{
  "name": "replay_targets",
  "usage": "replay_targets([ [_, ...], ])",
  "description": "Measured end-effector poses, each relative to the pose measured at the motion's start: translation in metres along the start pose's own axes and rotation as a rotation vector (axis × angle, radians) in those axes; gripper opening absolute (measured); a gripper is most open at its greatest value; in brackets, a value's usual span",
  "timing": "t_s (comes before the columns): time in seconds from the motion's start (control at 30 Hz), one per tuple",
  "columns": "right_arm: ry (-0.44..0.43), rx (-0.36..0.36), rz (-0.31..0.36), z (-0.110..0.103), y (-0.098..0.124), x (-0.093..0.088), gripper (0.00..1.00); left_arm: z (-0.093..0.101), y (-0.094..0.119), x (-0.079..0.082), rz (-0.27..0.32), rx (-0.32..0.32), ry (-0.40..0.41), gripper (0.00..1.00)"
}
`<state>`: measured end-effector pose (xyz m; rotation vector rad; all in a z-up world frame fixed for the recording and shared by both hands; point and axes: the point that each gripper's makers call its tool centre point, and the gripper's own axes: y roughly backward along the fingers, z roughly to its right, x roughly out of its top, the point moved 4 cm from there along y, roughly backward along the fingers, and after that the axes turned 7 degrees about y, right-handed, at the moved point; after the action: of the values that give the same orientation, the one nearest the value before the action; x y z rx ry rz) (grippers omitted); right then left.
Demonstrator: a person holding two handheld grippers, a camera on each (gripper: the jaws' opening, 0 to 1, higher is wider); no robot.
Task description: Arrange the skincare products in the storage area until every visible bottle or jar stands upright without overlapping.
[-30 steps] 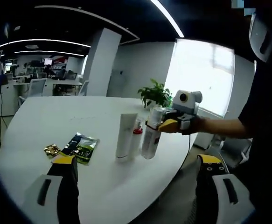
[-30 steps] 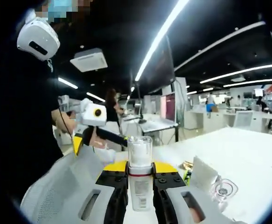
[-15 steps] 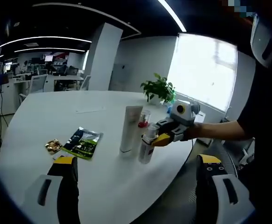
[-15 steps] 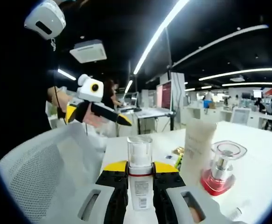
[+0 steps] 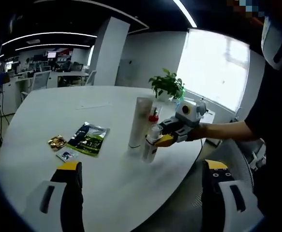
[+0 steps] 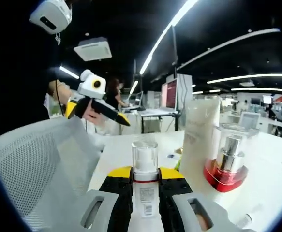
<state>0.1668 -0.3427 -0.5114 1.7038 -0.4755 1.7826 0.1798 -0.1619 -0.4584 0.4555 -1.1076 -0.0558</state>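
Lowered since the earlier frame, the spray bottle [image 6: 144, 186] stands clamped in the right gripper [image 6: 145, 180] fingers on the desk [image 5: 58, 111], beside the white tube [image 5: 138, 122]; left gripper [image 5: 140, 169] fingers spread apart, empty

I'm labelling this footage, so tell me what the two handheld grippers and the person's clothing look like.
The left gripper has broad pale grey jaws with black inner faces, oval slots and yellow tips. The right gripper is built alike: grey slotted jaws, black bolted pads, yellow caps. Seen in the left gripper view, the right gripper is black and yellow. The person's dark short sleeve ends above the elbow.
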Motion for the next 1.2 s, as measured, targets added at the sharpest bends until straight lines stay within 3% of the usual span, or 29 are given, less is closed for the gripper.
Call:
replay_targets([
  [0.4, 0.036, 0.028, -0.052, -0.010, 0.001, -0.010, 0.11, 0.000, -0.005, -0.005, -0.021, -0.010, 0.002, 0.95],
  [1.1, 0.017, 0.048, -0.092, -0.012, 0.012, -0.011, 0.12, 0.007, -0.011, -0.009, -0.042, -0.036, -0.008, 0.92],
  [1.2, 0.020, 0.054, -0.134, -0.013, 0.013, -0.017, 0.15, 0.007, -0.011, -0.009, -0.046, -0.036, -0.012, 0.92],
])
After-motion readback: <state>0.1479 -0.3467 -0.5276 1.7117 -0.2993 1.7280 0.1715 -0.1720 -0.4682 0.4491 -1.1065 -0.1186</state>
